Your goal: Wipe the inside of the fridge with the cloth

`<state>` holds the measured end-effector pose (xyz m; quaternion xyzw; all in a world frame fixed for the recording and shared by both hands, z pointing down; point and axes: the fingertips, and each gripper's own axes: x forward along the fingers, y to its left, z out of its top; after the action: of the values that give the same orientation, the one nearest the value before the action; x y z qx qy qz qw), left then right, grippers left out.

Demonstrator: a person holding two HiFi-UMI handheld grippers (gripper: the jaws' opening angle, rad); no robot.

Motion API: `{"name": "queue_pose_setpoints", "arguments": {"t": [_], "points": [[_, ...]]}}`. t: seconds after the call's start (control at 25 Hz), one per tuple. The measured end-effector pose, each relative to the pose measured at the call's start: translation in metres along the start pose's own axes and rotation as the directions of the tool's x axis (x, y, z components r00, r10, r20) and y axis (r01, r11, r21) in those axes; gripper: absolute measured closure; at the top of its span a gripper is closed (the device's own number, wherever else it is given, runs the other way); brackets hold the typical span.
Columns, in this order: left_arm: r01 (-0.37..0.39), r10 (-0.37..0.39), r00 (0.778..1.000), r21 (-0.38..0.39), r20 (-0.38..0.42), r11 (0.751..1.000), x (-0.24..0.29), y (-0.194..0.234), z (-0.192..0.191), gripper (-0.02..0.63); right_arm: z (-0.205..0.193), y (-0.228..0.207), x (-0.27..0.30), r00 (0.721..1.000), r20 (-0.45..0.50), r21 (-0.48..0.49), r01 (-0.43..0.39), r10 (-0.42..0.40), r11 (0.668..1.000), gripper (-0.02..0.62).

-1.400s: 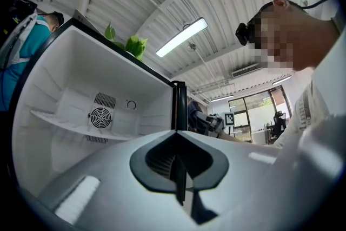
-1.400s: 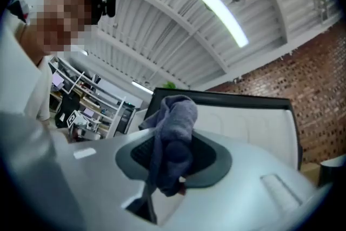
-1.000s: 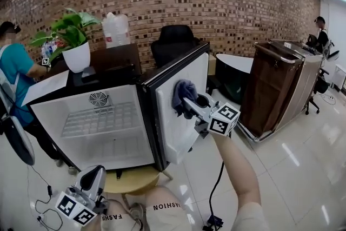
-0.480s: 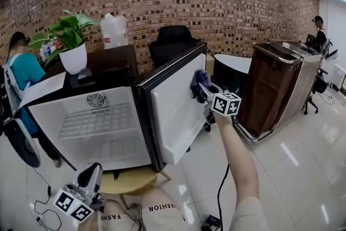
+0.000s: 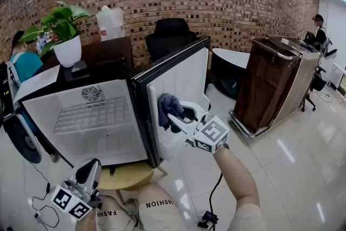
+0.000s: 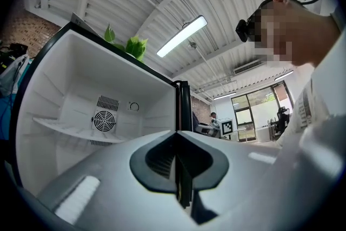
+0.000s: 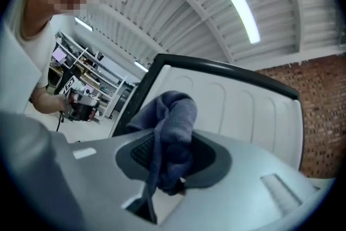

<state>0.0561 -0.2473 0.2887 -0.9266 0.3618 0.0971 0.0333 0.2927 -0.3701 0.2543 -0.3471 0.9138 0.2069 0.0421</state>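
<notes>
At fridge door [image 5: 186,76] | right hand-held gripper [image 5: 174,117] clamped on cloth [image 5: 167,104] | cloth bunched, pointing upward

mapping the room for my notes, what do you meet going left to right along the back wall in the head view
potted plant → water jug → black office chair → brown cabinet → person at far right
</notes>
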Motion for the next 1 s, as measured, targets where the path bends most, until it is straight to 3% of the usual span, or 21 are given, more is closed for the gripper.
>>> {"name": "queue_pose_setpoints", "arguments": {"t": [0.08, 0.16, 0.24, 0.4, 0.52, 0.6, 0.64, 0.68, 0.72, 0.8, 0.84, 0.92, 1.0], "points": [[-0.008, 0.008, 1.000, 0.007, -0.006, 1.000, -0.004, 0.002, -0.001, 0.606, -0.013, -0.030, -0.007, 0.998, -0.004, 0.030, 0.056, -0.056, 0.998, 0.482], [-0.027, 0.027, 1.000, 0.007, -0.007, 1.000, -0.010, 0.008, 0.000, 0.606, -0.036, -0.073, -0.014, 0.985, -0.055, 0.039, 0.165, -0.163, 0.985, 0.483], [-0.044, 0.044, 0.999, 0.002, -0.003, 0.999, -0.015, 0.014, 0.003, 0.606, -0.068, -0.118, -0.020, 0.957, -0.125, 0.078, 0.272, -0.262, 0.959, 0.486], [-0.051, 0.050, 0.999, -0.008, -0.001, 0.999, -0.018, 0.014, 0.000, 0.606, -0.105, -0.182, -0.035, 0.912, -0.191, 0.221, 0.399, -0.362, 0.890, 0.486], [-0.046, 0.046, 0.999, -0.015, -0.003, 0.999, -0.016, 0.015, -0.002, 0.606, -0.127, -0.221, -0.042, 0.826, -0.302, 0.167, 0.537, -0.475, 0.827, 0.486], [-0.044, 0.044, 0.999, -0.016, 0.001, 0.999, -0.014, 0.015, -0.002, 0.606, -0.128, -0.224, -0.043, 0.796, -0.328, 0.124, 0.570, -0.509, 0.812, 0.486], [-0.043, 0.043, 0.999, -0.014, 0.001, 0.999, -0.014, 0.015, -0.003, 0.606, -0.121, -0.216, -0.045, 0.795, -0.320, 0.103, 0.570, -0.516, 0.815, 0.486], [-0.043, 0.043, 0.999, -0.012, -0.001, 0.999, -0.013, 0.015, -0.004, 0.606, -0.108, -0.199, -0.047, 0.812, -0.294, 0.091, 0.549, -0.504, 0.831, 0.486], [-0.043, 0.043, 0.999, -0.011, -0.004, 0.999, -0.013, 0.015, -0.005, 0.606, -0.090, -0.172, -0.049, 0.853, -0.246, 0.089, 0.492, -0.460, 0.866, 0.486], [-0.045, 0.045, 0.999, -0.016, -0.010, 0.999, -0.014, 0.017, -0.007, 0.606, -0.047, -0.092, -0.044, 0.954, -0.136, 0.043, 0.275, -0.267, 0.960, 0.486], [-0.047, 0.047, 0.999, -0.019, -0.011, 0.999, -0.014, 0.019, -0.008, 0.606, -0.031, -0.049, -0.040, 0.980, -0.118, -0.015, 0.158, -0.159, 0.987, 0.486], [-0.052, 0.051, 0.999, -0.023, -0.010, 0.998, -0.013, 0.021, -0.007, 0.606, -0.028, 0.020, -0.028, 0.980, -0.195, -0.123, 0.005, -0.029, 0.992, 0.486], [-0.051, 0.050, 0.999, -0.019, -0.005, 0.999, -0.013, 0.020, -0.005, 0.606, -0.048, 0.050, -0.015, 0.955, -0.297, -0.173, -0.054, 0.001, 0.983, 0.486]]}}
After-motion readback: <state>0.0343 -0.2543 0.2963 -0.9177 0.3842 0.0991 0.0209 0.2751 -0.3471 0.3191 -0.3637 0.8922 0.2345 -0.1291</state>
